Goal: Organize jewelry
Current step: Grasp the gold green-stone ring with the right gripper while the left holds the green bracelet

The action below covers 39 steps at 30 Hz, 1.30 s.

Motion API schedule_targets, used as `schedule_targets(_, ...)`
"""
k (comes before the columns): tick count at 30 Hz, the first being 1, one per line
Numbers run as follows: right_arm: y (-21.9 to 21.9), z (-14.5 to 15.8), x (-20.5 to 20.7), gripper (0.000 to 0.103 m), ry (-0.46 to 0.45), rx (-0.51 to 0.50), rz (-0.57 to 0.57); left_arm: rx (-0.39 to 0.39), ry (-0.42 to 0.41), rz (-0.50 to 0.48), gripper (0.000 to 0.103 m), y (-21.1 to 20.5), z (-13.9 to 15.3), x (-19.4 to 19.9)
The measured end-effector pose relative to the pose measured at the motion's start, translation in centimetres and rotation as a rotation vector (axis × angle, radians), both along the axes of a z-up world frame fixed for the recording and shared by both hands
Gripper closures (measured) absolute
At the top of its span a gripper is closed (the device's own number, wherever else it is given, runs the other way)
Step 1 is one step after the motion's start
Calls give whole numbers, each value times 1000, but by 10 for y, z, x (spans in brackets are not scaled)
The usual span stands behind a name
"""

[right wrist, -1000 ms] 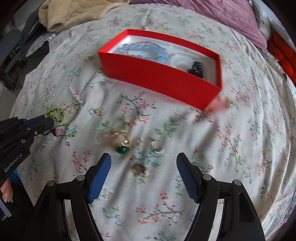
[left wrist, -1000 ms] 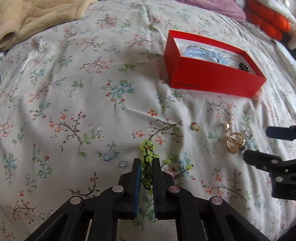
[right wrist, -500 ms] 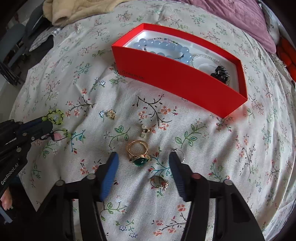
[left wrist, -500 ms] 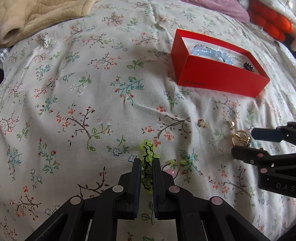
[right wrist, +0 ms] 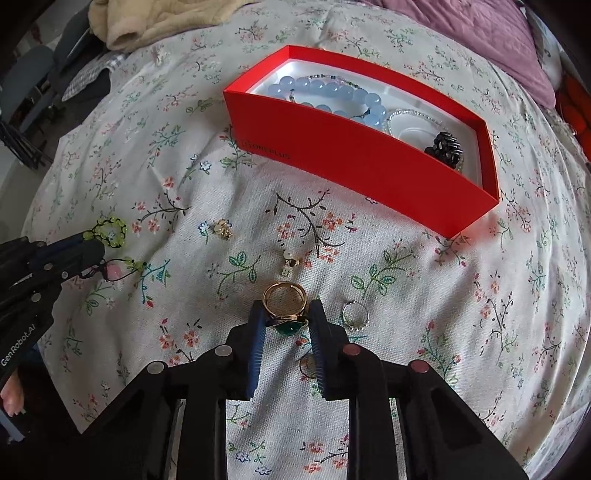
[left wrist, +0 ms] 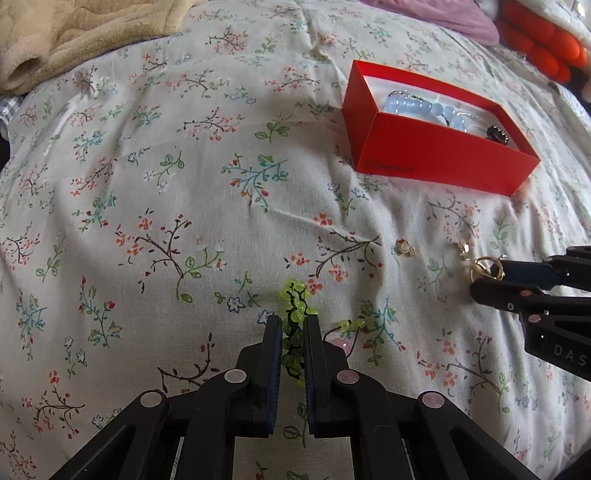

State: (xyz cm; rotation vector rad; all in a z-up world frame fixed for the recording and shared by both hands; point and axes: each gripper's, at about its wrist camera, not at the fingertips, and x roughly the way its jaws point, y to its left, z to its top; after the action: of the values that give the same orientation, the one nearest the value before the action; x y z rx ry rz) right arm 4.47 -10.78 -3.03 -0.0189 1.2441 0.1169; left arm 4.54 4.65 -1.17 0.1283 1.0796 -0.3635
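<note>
My left gripper [left wrist: 291, 325] is shut on a green bead bracelet [left wrist: 293, 308] low over the floral bedspread; it also shows in the right wrist view [right wrist: 109, 230]. My right gripper [right wrist: 286, 317] has closed around a gold ring with a green stone [right wrist: 284, 304]; the pads touch it or nearly so. The ring also shows in the left wrist view [left wrist: 485, 267]. A red box [right wrist: 354, 162] holds a blue bead bracelet [right wrist: 332, 96], a clear bead bracelet and a black item [right wrist: 445, 146].
Loose on the bedspread: a small gold earring [right wrist: 223, 229], a pearl earring [right wrist: 290, 262], a silver ring [right wrist: 354, 314], another ring half hidden under my right finger. A beige blanket [left wrist: 74, 33] and purple cloth [right wrist: 480, 33] lie at the far side.
My right gripper has moved forward over the gold ring and narrowed its jaws around it. My left gripper stays shut on the green bracelet, shifted slightly.
</note>
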Motion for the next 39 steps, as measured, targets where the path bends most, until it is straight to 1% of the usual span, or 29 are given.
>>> schedule_targets(8, -8, 11, -2, 78, -25, 13, -15, -9, -13, 0, 98, -3, 6, 0)
schedule_targets(17, -19, 22, -3, 78, -45, 26, -47, -40, -35, 0, 98, -6, 21, 5)
schedule_targets(30, -26, 45, -4, 78, -83, 43, -63, -84, -53, 12, 98, -14, 38, 9)
schedule_targets(39, -50, 63, 3, 78, -115, 73, -120, -125, -62, 3, 98, -30, 55, 20)
